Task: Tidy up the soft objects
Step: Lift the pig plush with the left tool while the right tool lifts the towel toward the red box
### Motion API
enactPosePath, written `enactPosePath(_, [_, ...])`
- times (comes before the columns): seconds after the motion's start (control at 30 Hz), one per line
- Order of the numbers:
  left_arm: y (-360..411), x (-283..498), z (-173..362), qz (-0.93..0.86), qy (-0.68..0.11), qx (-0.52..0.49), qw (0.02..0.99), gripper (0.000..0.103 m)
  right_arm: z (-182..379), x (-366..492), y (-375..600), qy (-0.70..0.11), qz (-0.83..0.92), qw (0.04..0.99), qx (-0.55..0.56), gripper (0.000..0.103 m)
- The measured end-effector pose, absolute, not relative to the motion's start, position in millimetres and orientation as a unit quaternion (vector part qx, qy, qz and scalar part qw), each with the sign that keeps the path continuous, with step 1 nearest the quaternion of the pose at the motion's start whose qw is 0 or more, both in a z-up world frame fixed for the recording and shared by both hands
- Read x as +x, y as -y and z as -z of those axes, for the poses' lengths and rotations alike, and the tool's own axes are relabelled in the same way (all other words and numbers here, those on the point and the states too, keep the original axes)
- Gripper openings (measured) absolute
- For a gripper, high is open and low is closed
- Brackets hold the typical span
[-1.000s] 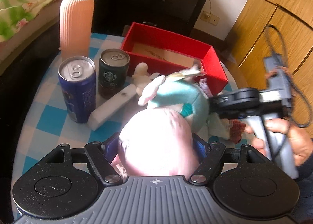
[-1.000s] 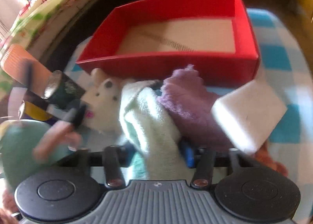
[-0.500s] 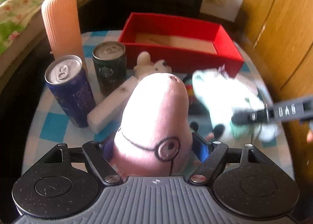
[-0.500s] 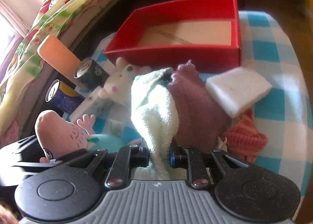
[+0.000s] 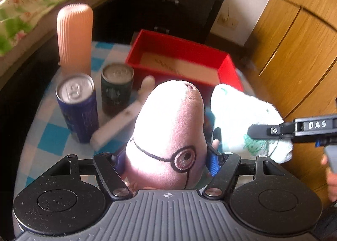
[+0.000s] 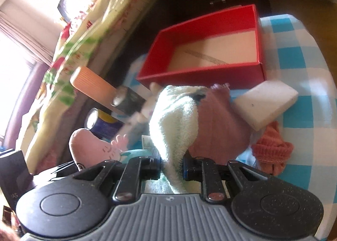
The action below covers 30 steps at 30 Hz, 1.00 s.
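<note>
My left gripper [image 5: 168, 156] is shut on a pink pig plush [image 5: 170, 127] and holds it up above the table; the plush also shows in the right wrist view [image 6: 88, 146]. My right gripper [image 6: 171, 167] is shut on a pale green towel [image 6: 174, 123], lifted off the table; the towel shows in the left wrist view [image 5: 244, 119]. The open red box [image 5: 181, 60] stands at the back of the table, also in the right wrist view [image 6: 210, 51]. A purple cloth [image 6: 219, 127], an orange cloth [image 6: 271, 152] and a small white plush [image 5: 147, 85] lie on the table.
A blue can [image 5: 76, 106], a dark green can [image 5: 117, 91] and a tall peach ribbed container [image 5: 74, 39] stand at the left. A white foam block [image 6: 267, 104] lies near the box, another one [image 5: 115, 125] by the cans. Bed at left, wooden cabinet [image 5: 294, 51] at right.
Both grippers have risen from the table with their loads. The pig plush has turned so its face shows. The towel has lifted off the purple cloth.
</note>
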<state>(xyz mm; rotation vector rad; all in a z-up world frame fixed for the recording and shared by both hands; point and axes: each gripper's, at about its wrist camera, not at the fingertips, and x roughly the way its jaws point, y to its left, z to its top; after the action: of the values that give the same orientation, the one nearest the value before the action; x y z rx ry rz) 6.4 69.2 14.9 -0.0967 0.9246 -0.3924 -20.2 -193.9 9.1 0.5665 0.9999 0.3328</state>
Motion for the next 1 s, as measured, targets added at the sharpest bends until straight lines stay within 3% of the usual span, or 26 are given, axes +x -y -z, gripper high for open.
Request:
enactPosePath(0.47, [-81,12,-44,0.19,-0.402,-0.098,0.89,0.07,-34,-20,205,-0.428,-0.226,0.787,0.382,0.0])
enactPosePath(1.0, [-73,14,-98,0.212,-0.321,-0.135,0.913,0.07,-91,-27,206,-0.349,-0.244,0.827,0.368,0.0])
